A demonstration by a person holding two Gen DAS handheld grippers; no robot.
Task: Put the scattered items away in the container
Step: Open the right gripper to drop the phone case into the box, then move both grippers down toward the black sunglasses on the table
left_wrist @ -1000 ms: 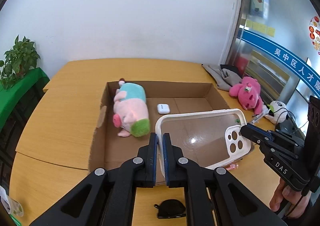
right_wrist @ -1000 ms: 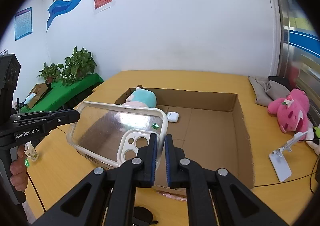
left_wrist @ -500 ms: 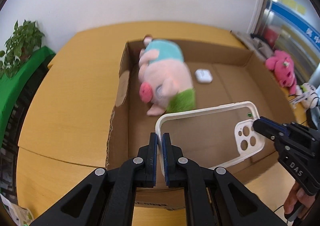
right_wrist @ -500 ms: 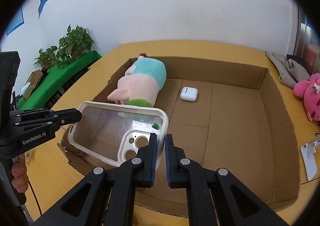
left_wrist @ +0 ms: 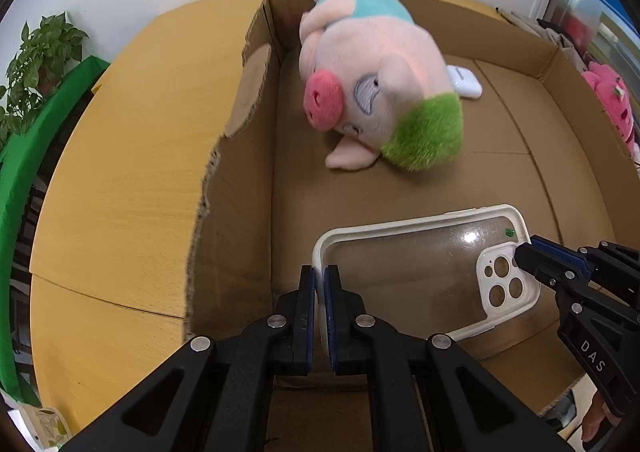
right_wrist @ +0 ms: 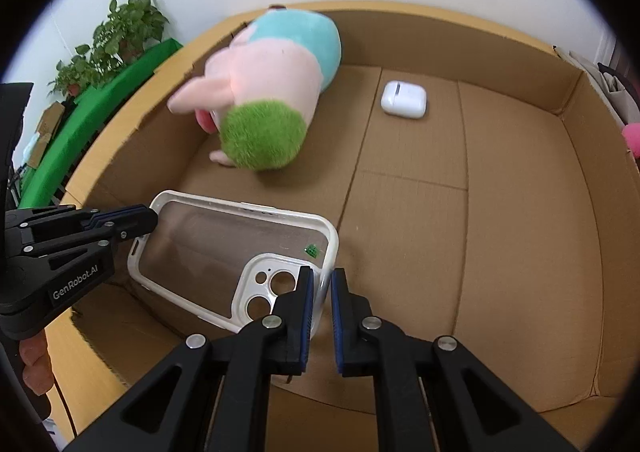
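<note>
While both claws (left_wrist: 319, 280) (right_wrist: 321, 284) clamp it, the phone case (left_wrist: 412, 272) lies crosswise, camera end rightward.

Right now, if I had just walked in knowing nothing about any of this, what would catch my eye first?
Probably the clear phone case, held over the near end of the cardboard box by both hand-held grippers: the left hand-held gripper pinches one end, the right hand-held gripper the camera-hole corner. Next, the pink plush pig with a green tuft lies at the box's far left, a white earbud case beside it.
</note>
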